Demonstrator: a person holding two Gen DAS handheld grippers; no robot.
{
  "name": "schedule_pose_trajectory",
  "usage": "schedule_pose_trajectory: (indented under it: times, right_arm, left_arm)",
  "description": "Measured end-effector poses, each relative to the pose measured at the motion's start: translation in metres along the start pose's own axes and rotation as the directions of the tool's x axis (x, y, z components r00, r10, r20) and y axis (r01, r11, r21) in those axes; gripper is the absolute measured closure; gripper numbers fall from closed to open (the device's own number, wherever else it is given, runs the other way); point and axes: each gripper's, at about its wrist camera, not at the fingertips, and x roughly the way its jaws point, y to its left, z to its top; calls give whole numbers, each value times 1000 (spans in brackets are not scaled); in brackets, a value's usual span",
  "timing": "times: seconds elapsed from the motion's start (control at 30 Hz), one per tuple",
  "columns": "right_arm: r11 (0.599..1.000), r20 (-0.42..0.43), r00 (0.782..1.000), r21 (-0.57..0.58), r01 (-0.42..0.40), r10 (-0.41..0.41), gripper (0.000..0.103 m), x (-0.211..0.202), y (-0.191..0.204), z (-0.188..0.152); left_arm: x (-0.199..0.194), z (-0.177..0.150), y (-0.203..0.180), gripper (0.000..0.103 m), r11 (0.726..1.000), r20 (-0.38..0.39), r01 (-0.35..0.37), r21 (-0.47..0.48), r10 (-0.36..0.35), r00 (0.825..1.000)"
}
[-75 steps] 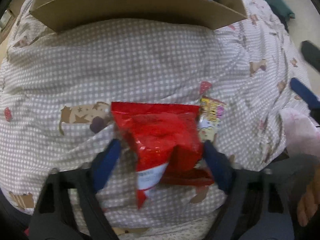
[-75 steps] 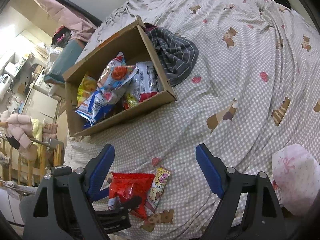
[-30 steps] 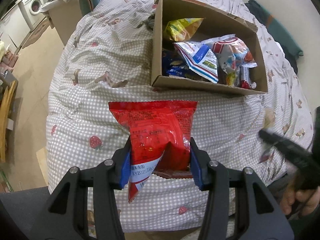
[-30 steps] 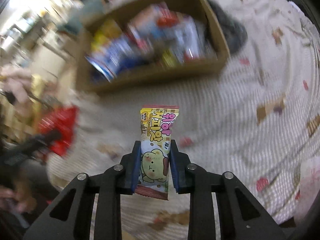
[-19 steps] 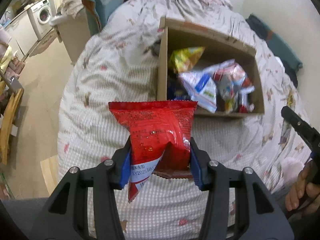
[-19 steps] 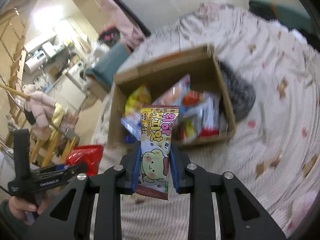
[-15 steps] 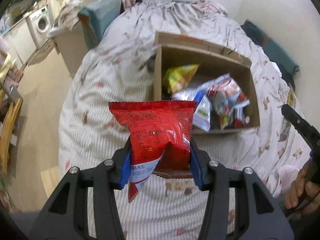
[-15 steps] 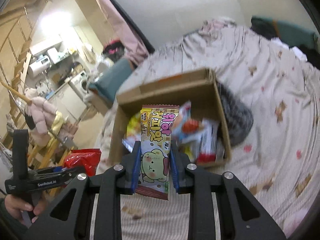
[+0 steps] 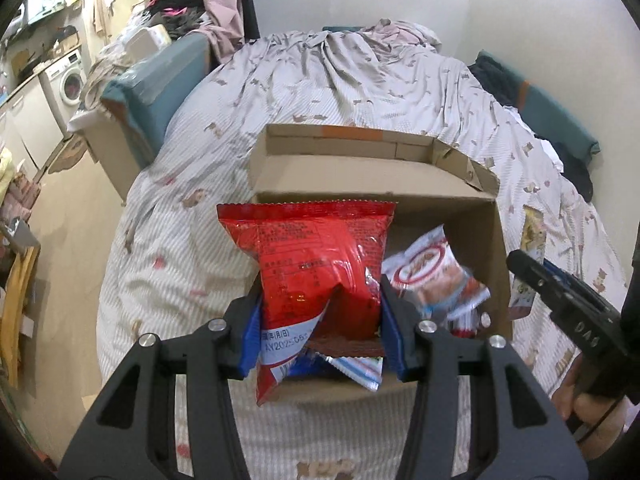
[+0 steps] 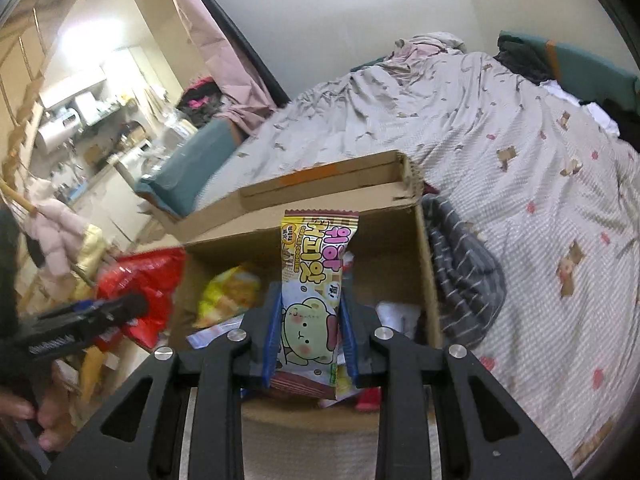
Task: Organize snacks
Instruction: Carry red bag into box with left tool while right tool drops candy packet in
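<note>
Bedroom, checked bedspread (image 9: 352, 80) with bear and strawberry prints; one open cardboard box (image 9: 496, 240) sits on it, far flap folded back. I hold two grippers over its near edge, each carrying one snack.

Left gripper (image 9: 320, 320): fingers clamped on one red snack bag (image 9: 316, 256), bag upright, its lower corner hanging below the pads, the bag's top level with the box's far wall. From the right wrist view the same bag (image 10: 148, 280) shows at the box's left wall, outside or just at the rim — I cannot tell which.

Right gripper (image 10: 310, 332): fingers pinched on one slim yellow-and-pink cookie packet (image 10: 316, 280) with a cartoon bear, held upright above the box interior.

Inside the box I count at least three loose packs: one yellow bag (image 10: 228, 296) at the left, one white-and-red pack (image 9: 432, 276) to the right, one striped white wrapper (image 9: 356, 370) at the near wall. More lie underneath, blurred.

One grey striped cloth (image 10: 464, 276) lies bunched against the box's right wall. Right of it the bedspread is open, flat room. Left of the bed — a teal cushion (image 9: 160, 80) and one washing machine (image 9: 68, 80) farther back.
</note>
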Motion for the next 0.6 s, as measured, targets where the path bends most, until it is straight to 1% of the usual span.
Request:
schedule_pose_trajectory:
  times: [0.07,0.13,0.23,0.3,0.47,0.6]
  right_arm:
    - [997,-6,998,-40,59,-60,75,9,-3,3]
    - [996,-23,996,-46,80,-81,75,16,-6,5]
    - [997,-54,996,-3,77,-77,75,23,-15,6]
    - [996,-65,994,1,85,-85,75,25,-17,5]
    - [997,-108,992,27,68,-65,75,31,-23,3]
    - [998,-112,993,44,46,-40,75,30,-24,3]
  left_arm:
    - [9,4,-7,57,1000,0,-4,16,4,1000]
    - [19,6,-15,57,999,-6,-7,32,7,1000]
    - [32,7,-26,57,998,-15,-15,56,16,1000]
    - [40,6,-31,57,997,-20,-23,69,24,1000]
    - [53,3,-37,56,997,-47,-34,73,37,998]
    - [56,0,-41,55,996,-56,-37,84,41,998]
